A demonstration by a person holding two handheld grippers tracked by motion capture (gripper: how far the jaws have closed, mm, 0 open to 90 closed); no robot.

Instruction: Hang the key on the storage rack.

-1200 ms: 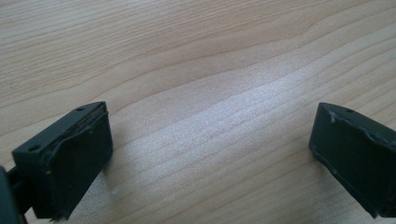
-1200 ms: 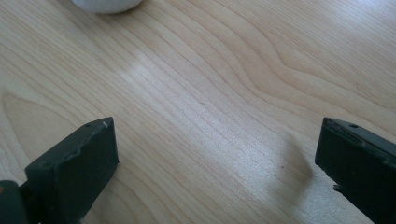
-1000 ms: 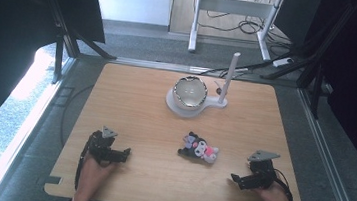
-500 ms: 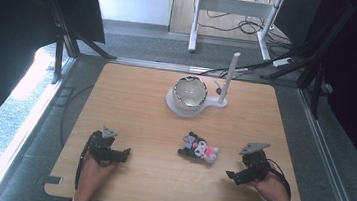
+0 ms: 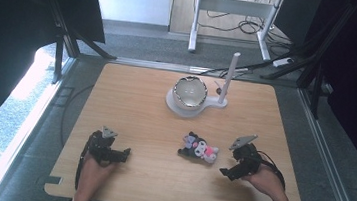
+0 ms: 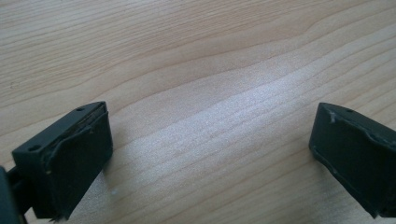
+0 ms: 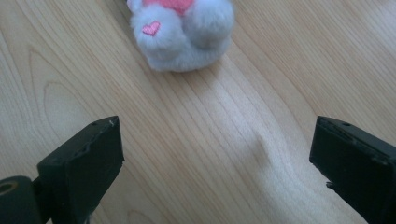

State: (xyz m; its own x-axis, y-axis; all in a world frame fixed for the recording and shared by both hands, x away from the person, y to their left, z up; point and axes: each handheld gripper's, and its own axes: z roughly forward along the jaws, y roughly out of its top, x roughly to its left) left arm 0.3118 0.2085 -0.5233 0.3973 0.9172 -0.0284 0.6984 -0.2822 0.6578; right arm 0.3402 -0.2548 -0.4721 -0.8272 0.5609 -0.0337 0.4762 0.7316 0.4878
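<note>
A small plush toy (image 5: 198,148), black, white and pink, lies on the wooden table (image 5: 135,106) right of centre. In the right gripper view its white feet with a pink heart (image 7: 180,28) lie just ahead of the jaws. My right gripper (image 5: 226,172) is open, tilted down toward the table just right of the toy, nothing between its fingers (image 7: 81,170). My left gripper (image 5: 124,152) rests at the front left, open over bare wood, its fingers (image 6: 70,158) wide apart. A white stand holds a round bowl (image 5: 190,91) and an upright white post (image 5: 229,78) at the back.
The table's front edge lies close to both hands. Black frame legs (image 5: 64,43) and cables (image 5: 270,65) stand on the floor beyond the table's far edge. A bright patch of floor (image 5: 0,107) lies to the left.
My right gripper has lifted off the table and moved left and forward toward the plush toy. The left gripper has stayed where it was.
</note>
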